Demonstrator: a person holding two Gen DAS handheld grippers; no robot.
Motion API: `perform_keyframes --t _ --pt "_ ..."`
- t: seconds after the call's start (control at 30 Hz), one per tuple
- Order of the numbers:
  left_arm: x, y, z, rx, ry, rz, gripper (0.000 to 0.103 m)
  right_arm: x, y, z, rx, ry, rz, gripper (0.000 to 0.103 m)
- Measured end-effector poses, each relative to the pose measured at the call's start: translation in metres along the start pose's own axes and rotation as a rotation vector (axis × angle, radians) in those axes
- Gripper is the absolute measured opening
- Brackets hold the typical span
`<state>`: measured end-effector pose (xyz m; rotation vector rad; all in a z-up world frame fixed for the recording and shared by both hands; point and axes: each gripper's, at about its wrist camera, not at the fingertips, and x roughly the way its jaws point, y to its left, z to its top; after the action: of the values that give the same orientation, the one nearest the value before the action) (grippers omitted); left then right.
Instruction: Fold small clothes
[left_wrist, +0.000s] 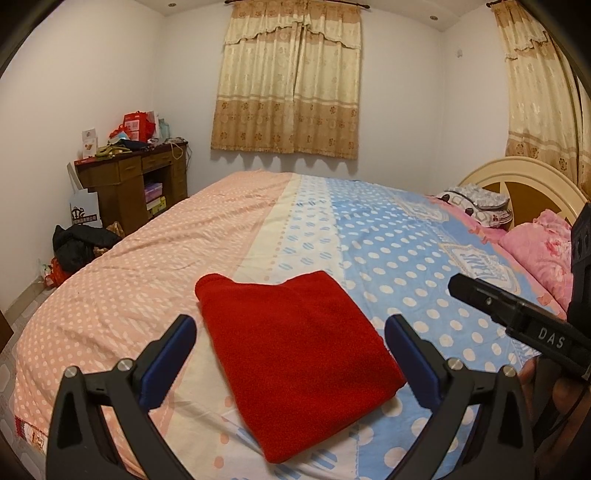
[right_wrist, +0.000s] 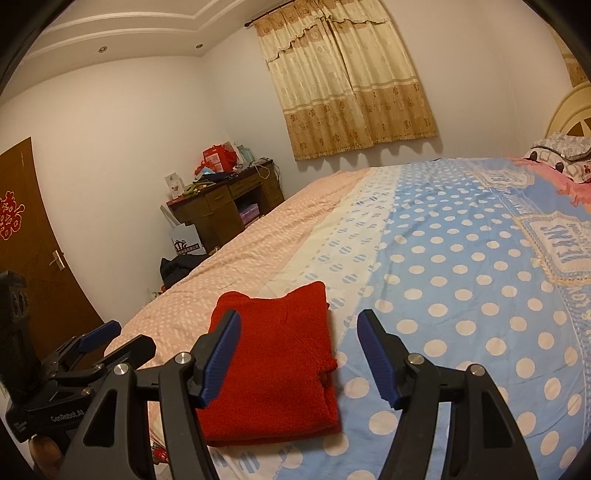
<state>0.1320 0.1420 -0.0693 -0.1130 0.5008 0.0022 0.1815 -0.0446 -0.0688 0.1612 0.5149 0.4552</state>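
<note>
Both grippers, left and right, hover with jaws apart and empty just short of the folded red fleece garment, whose long axis runs away from them along the polka-dot bedspread; the left sits squarer over it.

Warm, dimmish indoor light comes from recessed ceiling spotlights at eleven o'clock. The curtain throws a scalloped shadow on the wall beneath it. Both fisheye views bow straight lines and blacken at the corners. Focus is fair, slightly grainy; no glare.
</note>
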Motion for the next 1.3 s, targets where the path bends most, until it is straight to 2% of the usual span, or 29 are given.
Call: perform_keyframes --t 0.57,0.7,1.03,1.3 --pt "0.001 0.000 -0.002 0.006 0.006 0.002 0.103 -0.002 0.003 0.000 -0.015 -0.009 0.003 0.067" --pt "0.005 0.000 -0.003 0.024 0.037 0.006 0.103 -0.002 0.003 0.000 -0.014 -0.010 0.003 0.067" --pt "0.002 -0.001 -0.002 0.030 0.015 0.013 0.103 -0.008 0.005 0.004 -0.032 -0.025 0.003 0.067" --pt "0.004 0.003 -0.002 0.024 0.032 0.009 0.103 -0.011 0.013 0.004 -0.050 -0.023 0.021 0.067"
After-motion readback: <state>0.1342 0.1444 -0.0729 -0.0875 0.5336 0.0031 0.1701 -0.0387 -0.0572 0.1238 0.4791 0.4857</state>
